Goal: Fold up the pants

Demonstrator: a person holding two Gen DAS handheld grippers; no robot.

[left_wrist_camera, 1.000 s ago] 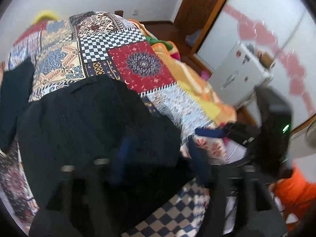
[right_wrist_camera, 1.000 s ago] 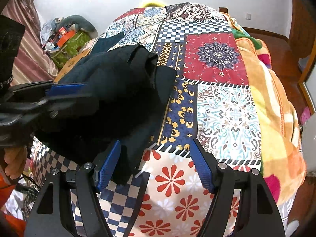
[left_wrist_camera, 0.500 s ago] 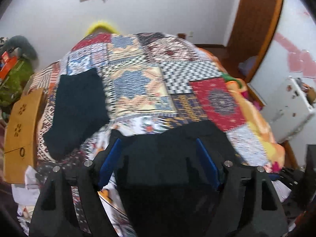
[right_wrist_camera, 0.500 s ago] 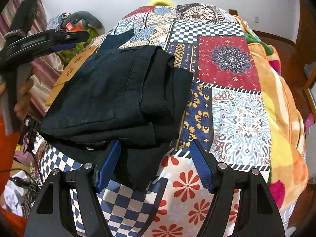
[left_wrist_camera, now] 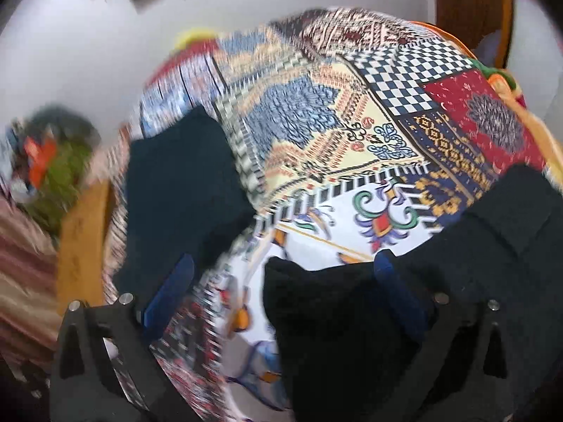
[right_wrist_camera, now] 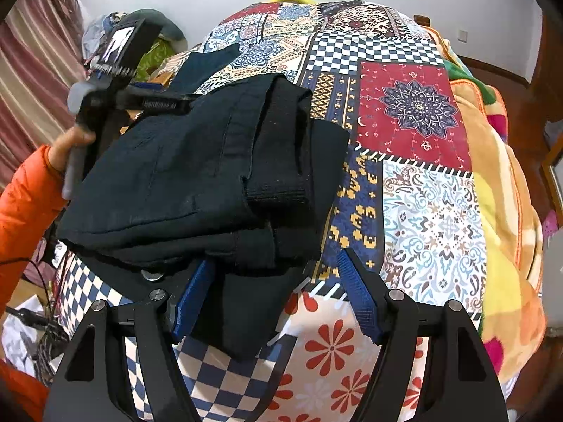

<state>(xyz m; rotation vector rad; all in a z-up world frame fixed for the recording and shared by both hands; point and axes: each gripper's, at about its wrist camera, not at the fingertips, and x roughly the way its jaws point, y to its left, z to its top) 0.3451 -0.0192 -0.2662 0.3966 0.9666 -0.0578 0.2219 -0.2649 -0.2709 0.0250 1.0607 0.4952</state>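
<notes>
Black pants (right_wrist_camera: 183,176) lie folded in a thick stack on the patchwork quilt (right_wrist_camera: 415,105), near the bed's front left. My right gripper (right_wrist_camera: 274,299) is open at the stack's near edge; a loose black flap lies between its blue pads without being pressed. In the left wrist view the pants (left_wrist_camera: 369,323) fill the lower right. My left gripper (left_wrist_camera: 281,281) has its jaws opening wide, with a corner of the pants between them and nothing gripped. A hand (right_wrist_camera: 70,144) in an orange sleeve holds that tool at the stack's far left.
A second dark folded garment (left_wrist_camera: 183,190) lies on the quilt's left side. An orange and yellow blanket (right_wrist_camera: 499,193) hangs off the right edge. A brown board (left_wrist_camera: 81,239) and a clutter pile (left_wrist_camera: 59,168) stand left of the bed, with a wooden door (left_wrist_camera: 468,10) behind.
My left gripper has swung left off the pants and spread much wider. The pants now rest folded on the quilt. My right gripper has stayed put.
</notes>
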